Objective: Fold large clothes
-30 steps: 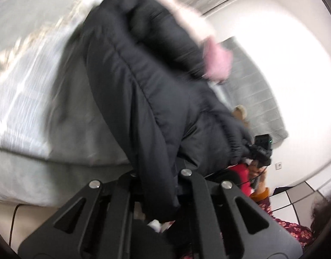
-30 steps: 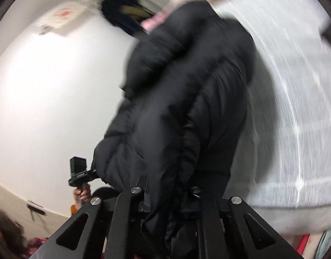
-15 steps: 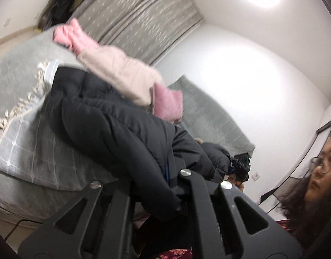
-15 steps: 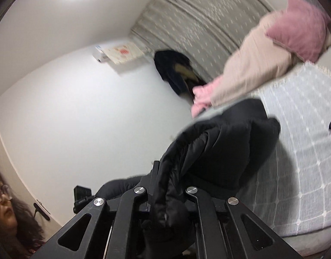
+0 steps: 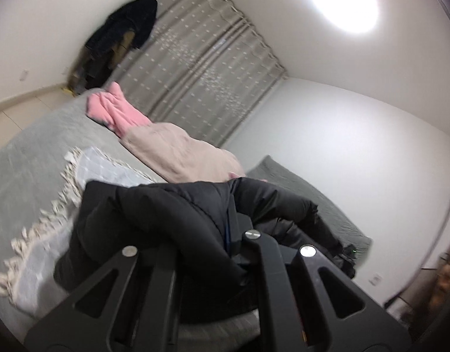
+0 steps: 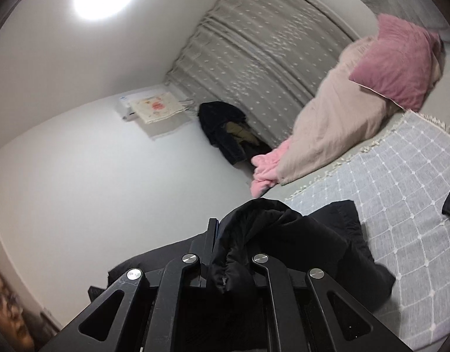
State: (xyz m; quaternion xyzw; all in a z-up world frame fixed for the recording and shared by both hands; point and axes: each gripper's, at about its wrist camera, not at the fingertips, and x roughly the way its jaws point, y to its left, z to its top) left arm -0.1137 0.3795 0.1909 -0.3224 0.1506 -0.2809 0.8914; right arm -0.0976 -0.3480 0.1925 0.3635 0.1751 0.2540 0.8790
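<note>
I have both tongs higher than a second ago: the views now show curtain and ceiling light instead of bedspread. Left tongs (image 5: pixel 207 252) and right tongs (image 6: pixel 228 261) each pinch the black puffy quilted jacket (image 5: pixel 172 220), which hangs between them over the grey checked fringed blanket (image 6: pixel 401 205) on the bed.

Grey patterned curtain (image 5: pixel 201 67), dark clothes (image 6: pixel 225 129) hanging beside it, pink pillow (image 6: pixel 398 61) on a beige duvet (image 5: pixel 181 155), fringed checked throw (image 6: pixel 401 170) over the bed (image 5: pixel 22 158), ceiling light (image 5: pixel 343 1) glaring.
</note>
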